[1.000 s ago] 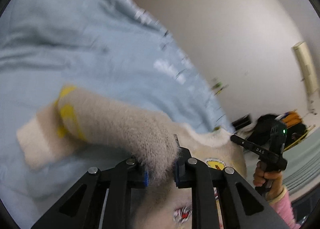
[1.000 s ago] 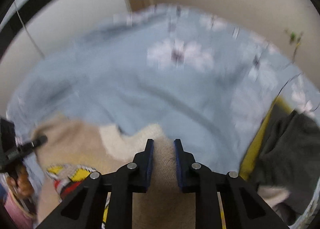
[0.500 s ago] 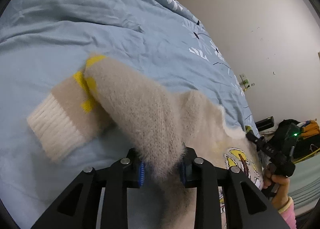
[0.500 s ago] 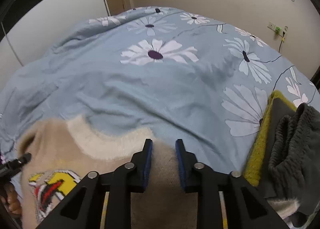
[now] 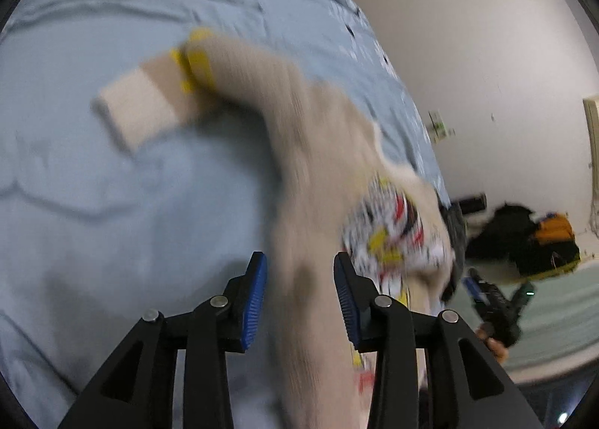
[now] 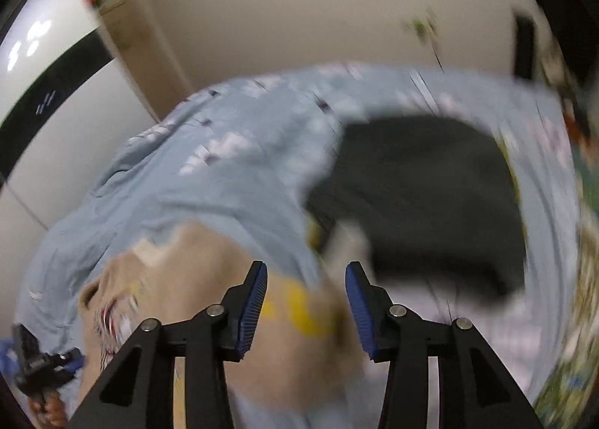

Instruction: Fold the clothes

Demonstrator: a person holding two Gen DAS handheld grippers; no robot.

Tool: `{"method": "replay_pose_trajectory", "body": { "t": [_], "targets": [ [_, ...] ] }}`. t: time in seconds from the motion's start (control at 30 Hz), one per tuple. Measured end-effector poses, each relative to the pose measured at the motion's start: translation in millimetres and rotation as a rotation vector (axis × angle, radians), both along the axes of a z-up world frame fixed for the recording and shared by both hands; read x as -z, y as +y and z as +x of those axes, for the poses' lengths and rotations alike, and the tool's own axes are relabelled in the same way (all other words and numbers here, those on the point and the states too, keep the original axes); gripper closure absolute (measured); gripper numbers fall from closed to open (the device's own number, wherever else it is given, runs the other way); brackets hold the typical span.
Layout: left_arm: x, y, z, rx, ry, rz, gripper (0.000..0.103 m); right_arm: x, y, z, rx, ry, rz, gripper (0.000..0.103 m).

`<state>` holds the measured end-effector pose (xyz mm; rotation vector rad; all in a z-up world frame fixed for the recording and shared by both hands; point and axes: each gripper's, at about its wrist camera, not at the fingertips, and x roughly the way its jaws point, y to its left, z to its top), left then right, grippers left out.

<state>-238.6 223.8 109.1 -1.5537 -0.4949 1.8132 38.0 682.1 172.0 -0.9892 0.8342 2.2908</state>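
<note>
- Beige knit fills the lower middle of the left wrist view: the sweater (image 5: 310, 167) runs right between the blue pads of the left gripper (image 5: 299, 298), whose fingers stand apart, clamped on nothing.
- From that gap the body of the garment stretches up and away, its long axis climbing towards the upper left, where one sleeve (image 5: 157, 107) with a yellow band and pale cuff lies flat on the blue bedspread (image 5: 93, 185).
- To the right of the left fingers sits the printed patch (image 5: 389, 234), red, yellow and black; what it pictures is smeared past reading.
- In the right wrist view the right gripper (image 6: 305, 301) is likewise spread wide, with beige cloth and a yellow stripe (image 6: 299, 309) just beyond its tips.
- Judged from both views, either hand is close enough to pinch the knit; the left one lies squarely over the body, the right over the striped part.
- Farther off, a dark garment (image 6: 419, 204) lies on the bedspread at right centre, beside the sweater; whether they touch is lost in blur.
- Both views are motion-smeared, and the sweater's hem is cut off at the lower edge.
</note>
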Motion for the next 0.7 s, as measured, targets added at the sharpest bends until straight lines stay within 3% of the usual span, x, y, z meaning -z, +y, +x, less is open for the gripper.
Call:
{"method": "replay_pose_trajectory", "body": {
  "t": [0.17, 0.37, 0.5, 0.7],
  "targets": [
    [-5, 7, 36, 0.076, 0.014, -0.053, 0.062, 60, 1, 46, 0.058, -0.002, -0.193, 0.054],
    [-13, 7, 57, 0.1, 0.03, -0.091, 0.064, 102, 23, 55, 0.203, 0.112, -0.353, 0.054],
    [-15, 6, 67, 0.093, 0.073, -0.133, 0.087, 116, 39, 41, 0.247, 0.133, -0.374, 0.054],
    [-26, -10, 68, -0.009, 0.101, -0.071, 0.091, 133, 46, 20, 0.236, 0.162, -0.433, 0.053]
  ]
}}
